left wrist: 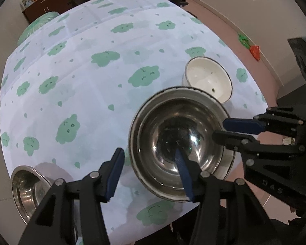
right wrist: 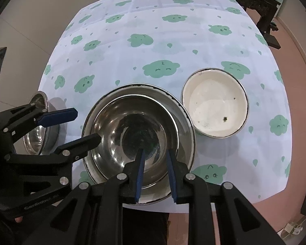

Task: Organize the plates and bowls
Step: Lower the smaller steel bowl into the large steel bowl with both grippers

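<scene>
Over tabletop: steel bowl nested in plate, stacked to organize. Left gripper released astride rim; right gripper released over near wall.

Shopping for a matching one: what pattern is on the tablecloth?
Green smiling clouds on pale tablecloth; right wrist view.

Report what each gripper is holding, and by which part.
Nothing looks gripped. The left gripper straddles the rim of the steel bowl, outer pad clear of it. The right gripper hangs over the bowl's inside, jaws slightly apart, nothing between them.
</scene>
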Demonstrator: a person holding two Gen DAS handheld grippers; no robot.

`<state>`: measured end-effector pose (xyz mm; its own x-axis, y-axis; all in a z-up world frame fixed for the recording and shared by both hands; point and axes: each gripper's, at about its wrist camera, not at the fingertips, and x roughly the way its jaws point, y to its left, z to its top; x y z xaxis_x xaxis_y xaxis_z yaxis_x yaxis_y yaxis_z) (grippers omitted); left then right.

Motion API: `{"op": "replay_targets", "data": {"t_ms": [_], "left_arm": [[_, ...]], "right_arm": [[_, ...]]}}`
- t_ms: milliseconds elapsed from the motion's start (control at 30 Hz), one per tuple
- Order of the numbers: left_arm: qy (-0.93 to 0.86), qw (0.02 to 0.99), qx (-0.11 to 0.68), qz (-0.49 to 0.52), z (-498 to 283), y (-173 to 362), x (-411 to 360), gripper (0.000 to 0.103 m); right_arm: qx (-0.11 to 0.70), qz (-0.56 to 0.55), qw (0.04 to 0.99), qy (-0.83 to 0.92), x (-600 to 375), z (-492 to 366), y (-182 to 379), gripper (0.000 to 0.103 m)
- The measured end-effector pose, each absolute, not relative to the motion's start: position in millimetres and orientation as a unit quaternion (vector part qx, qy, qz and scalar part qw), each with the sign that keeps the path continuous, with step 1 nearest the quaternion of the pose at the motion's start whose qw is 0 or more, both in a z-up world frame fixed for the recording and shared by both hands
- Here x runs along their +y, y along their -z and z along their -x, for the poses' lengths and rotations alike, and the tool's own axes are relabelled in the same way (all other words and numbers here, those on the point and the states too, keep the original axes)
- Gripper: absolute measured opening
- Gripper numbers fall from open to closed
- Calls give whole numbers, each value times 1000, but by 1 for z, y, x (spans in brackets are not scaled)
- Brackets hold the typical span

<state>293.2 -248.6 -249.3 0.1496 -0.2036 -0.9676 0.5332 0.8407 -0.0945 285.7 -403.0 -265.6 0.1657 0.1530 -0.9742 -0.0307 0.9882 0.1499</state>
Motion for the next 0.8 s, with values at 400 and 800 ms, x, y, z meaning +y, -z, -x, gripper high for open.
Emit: {"op": "replay_targets", "data": {"t_ms": [400, 800], "left_arm": [[236, 764, 581, -151, -294, 243, -248, 52], [234, 766, 586, -121, -304, 241, -250, 61]], "right_arm": [[630, -49, 773, -51, -405, -285, 260, 24], [623, -52, 780, -40, -414, -286, 257, 25]]}}
